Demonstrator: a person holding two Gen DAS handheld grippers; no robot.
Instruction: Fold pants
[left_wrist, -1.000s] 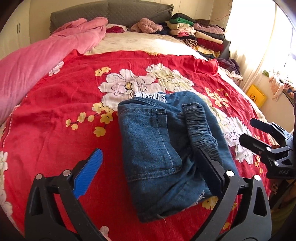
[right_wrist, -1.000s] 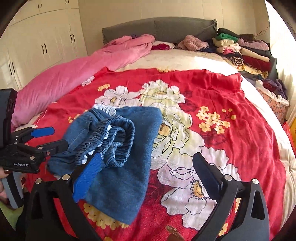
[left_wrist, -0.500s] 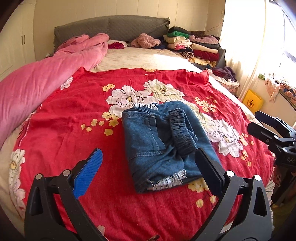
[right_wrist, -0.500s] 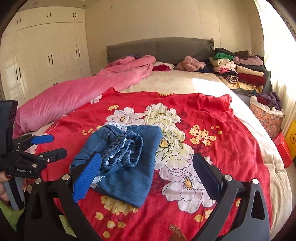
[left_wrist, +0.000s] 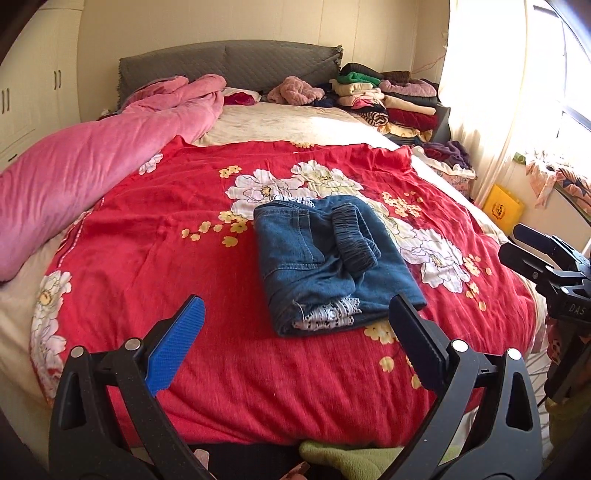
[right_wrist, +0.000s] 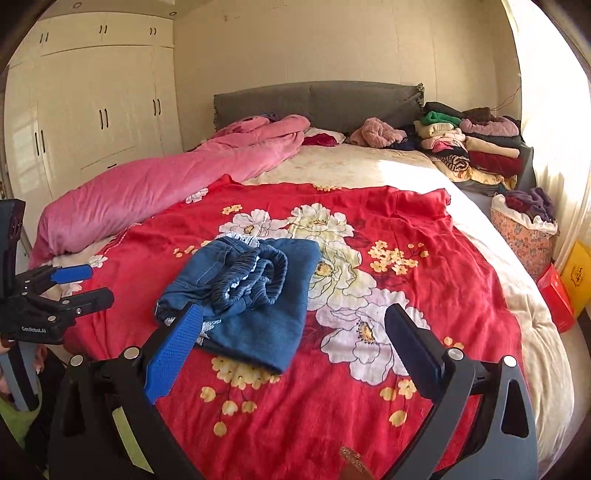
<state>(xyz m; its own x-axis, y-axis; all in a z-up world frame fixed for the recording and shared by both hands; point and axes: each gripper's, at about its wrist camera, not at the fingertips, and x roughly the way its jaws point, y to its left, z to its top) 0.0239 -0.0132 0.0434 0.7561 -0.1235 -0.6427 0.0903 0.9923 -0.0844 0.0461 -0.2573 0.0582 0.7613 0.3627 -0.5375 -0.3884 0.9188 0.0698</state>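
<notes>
Both grippers, left gripper (left_wrist: 295, 350) and right gripper (right_wrist: 293, 349), have pulled back wide open and empty; the folded pants (left_wrist: 332, 262) lie released mid-bed (left_wrist: 129, 229), apparently finished.

Left black two-finger gripper (left_wrist: 295, 328), one blue pad: jaws spread wide, holding nothing. Right black gripper (right_wrist: 293, 330): likewise agape, empty, level alongside.

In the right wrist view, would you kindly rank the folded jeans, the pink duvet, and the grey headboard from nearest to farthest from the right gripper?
1. Folded jeans: just ahead of the right gripper, toward its left finger, on the red blanket.
2. Pink duvet: farther back, along the bed's left side.
3. Grey headboard: farthest, against the back wall.
</notes>
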